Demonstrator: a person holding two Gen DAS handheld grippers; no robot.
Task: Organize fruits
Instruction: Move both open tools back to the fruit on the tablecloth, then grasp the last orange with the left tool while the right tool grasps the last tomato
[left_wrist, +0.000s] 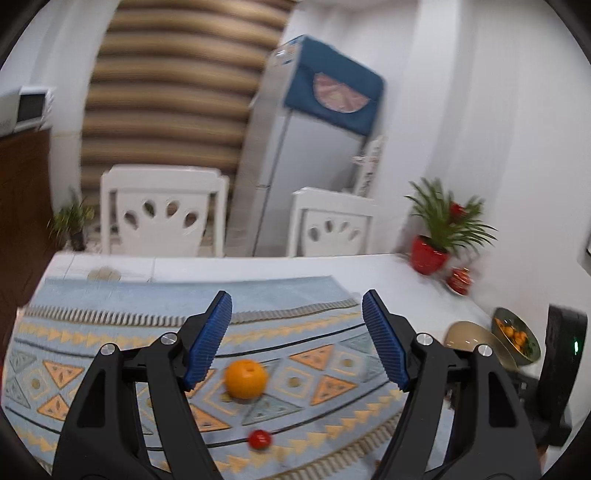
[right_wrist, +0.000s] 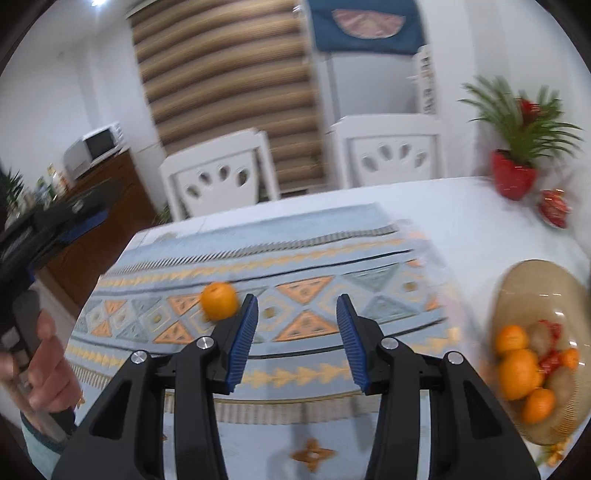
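Lying alone mid-mat (left_wrist: 110, 354): orange (left_wrist: 246, 379)

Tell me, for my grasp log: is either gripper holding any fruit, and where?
Nothing held. Left gripper and right gripper are both open; the orange lies on the mat.

Place: a home dining room is showing here.
Seating: two white chairs (left_wrist: 162, 210) are standing behind the table (left_wrist: 258, 266).
Appliances: a fridge (left_wrist: 306, 147) under a blue cover and a microwave (right_wrist: 98, 144) on a wooden cabinet (right_wrist: 107, 206) are sitting along the walls.
Decor: a striped blind (left_wrist: 173, 85), a potted plant (right_wrist: 517, 147) and a patterned cloth (left_wrist: 110, 332) are dressing the room.
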